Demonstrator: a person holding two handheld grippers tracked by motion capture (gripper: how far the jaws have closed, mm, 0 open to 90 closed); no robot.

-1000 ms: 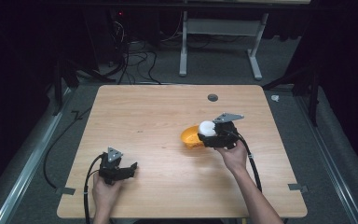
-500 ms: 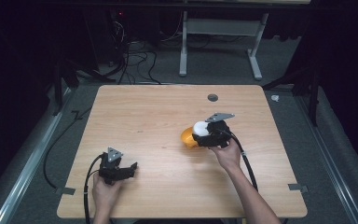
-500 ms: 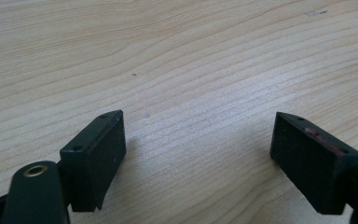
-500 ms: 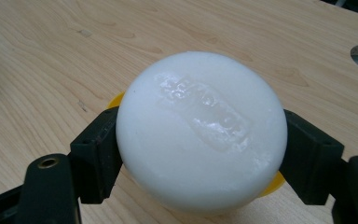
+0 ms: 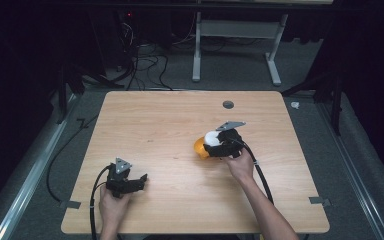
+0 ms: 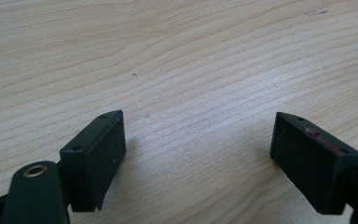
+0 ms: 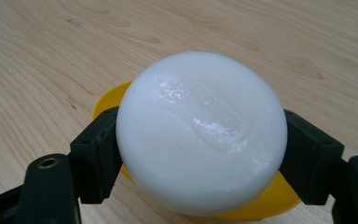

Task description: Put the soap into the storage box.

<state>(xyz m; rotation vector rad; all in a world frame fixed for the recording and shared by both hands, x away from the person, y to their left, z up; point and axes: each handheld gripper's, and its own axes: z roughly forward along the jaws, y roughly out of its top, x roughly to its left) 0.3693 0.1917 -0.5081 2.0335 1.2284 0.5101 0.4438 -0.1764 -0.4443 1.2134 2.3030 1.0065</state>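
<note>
A: Left side?

B: Left gripper (image 5: pixel 141 178) is sitting at the near left of the table (image 5: pixel 155 120), the person's left hand (image 5: pixel 111 204) gripping it from behind. Jaws are standing wide apart, nothing between them, just bare wood grain under them in the left gripper view. Cable is trailing off the near edge.

A: Middle and right?

B: Right gripper (image 5: pixel 207 145) is hovering right of center, jaws pointing left. It's pinching a round white soap (image 7: pixel 200 130) by its two sides, one pad on each. Soap is sitting over a yellow dish (image 5: pixel 199 147), which is lying on the table right under it. Can't tell whether the soap is touching the dish. Right hand (image 5: pixel 241 164) is holding the gripper from the near-right side.

A: Anything farther out?

B: Small dark grommet (image 5: pixel 228 104) is sitting toward the far edge, well apart from both.
</note>
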